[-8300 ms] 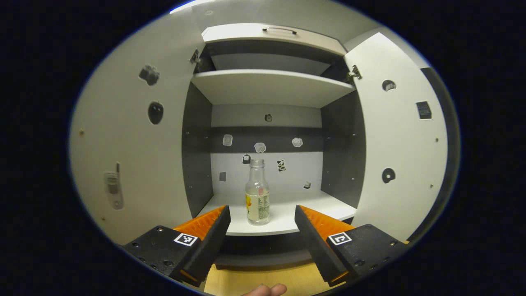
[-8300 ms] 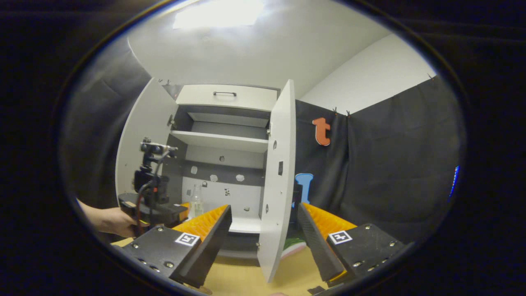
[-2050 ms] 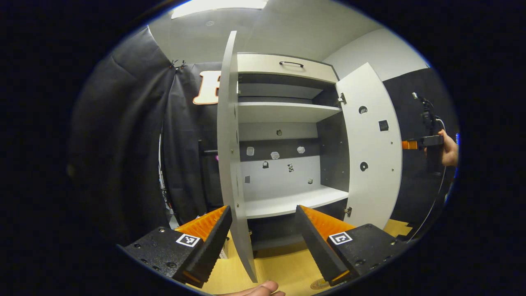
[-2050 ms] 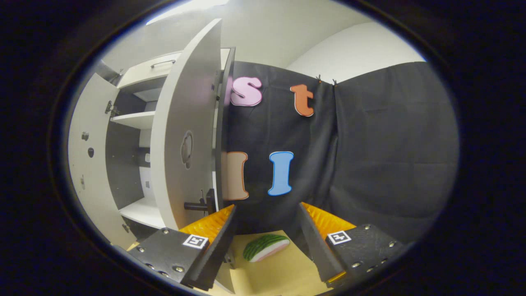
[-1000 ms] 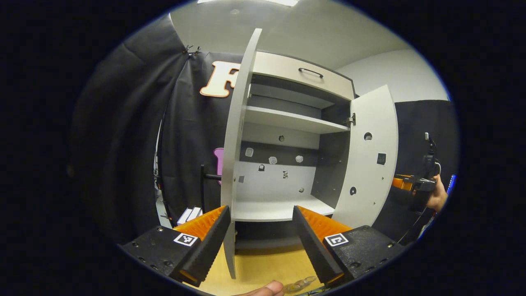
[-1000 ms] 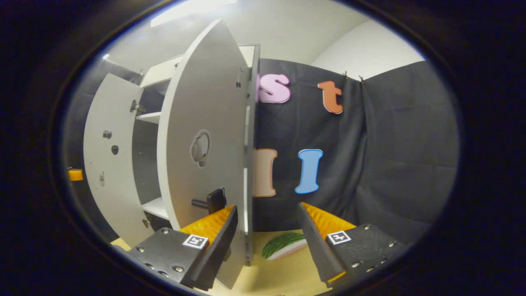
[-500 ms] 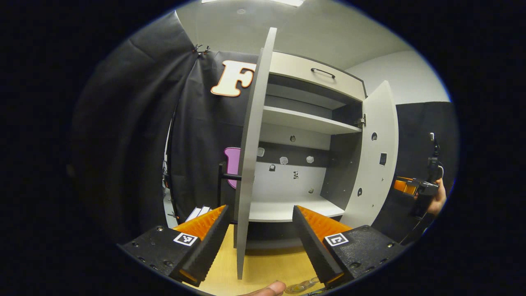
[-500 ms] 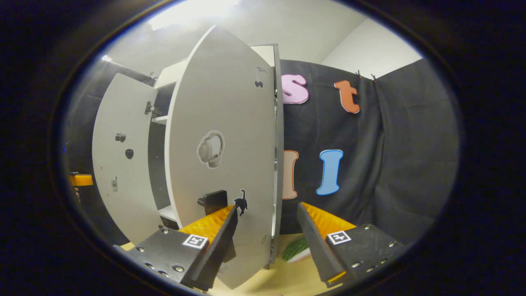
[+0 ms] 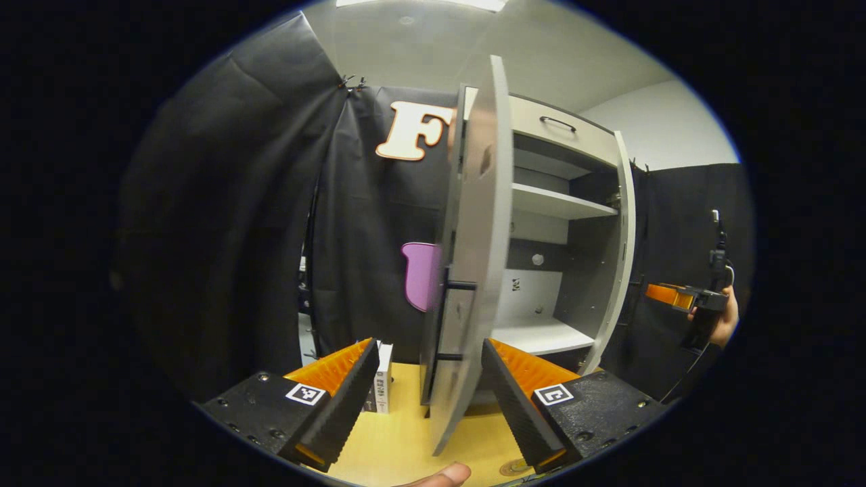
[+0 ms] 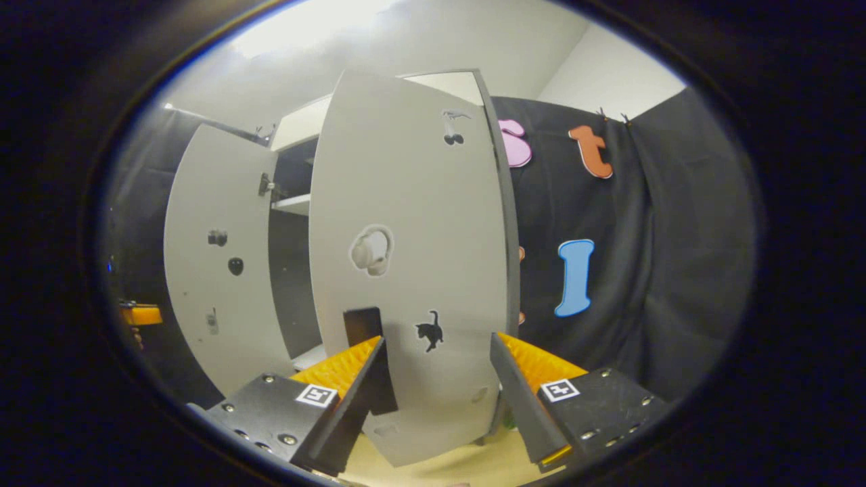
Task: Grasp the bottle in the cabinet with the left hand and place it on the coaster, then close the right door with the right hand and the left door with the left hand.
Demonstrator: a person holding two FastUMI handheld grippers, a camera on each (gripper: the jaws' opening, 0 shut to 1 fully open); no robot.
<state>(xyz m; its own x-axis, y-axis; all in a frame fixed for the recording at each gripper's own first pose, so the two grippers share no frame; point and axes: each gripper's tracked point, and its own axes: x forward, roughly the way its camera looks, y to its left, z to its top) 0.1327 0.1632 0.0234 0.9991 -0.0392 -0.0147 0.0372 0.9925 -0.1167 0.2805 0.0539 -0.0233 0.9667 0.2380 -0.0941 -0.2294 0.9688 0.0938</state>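
In the left gripper view the cabinet's left door point(image 9: 473, 257) stands nearly edge-on, its outer face and black handle point(image 9: 460, 285) turned to me. My left gripper point(image 9: 429, 399) is open, with the door's lower edge in line between its fingers. A round coaster point(image 9: 509, 467) peeks in at the bottom. The right door point(image 9: 619, 250) stands partly swung in. In the right gripper view the right door's outer face point(image 10: 413, 270) is close ahead, its black handle point(image 10: 365, 338) just above my left finger. My right gripper point(image 10: 436, 399) is open.
The cabinet's white shelves point(image 9: 541, 335) are bare. A white box point(image 9: 382, 379) stands on the wooden table left of the cabinet. A hand point(image 9: 724, 321) holds the right gripper point(image 9: 676, 295) beyond the right door. The left door's inner face point(image 10: 216, 270) shows stickers.
The right door has swung further toward shut ahead of my right gripper. My left gripper has moved round to the outer side of the left door, whose handle now shows.
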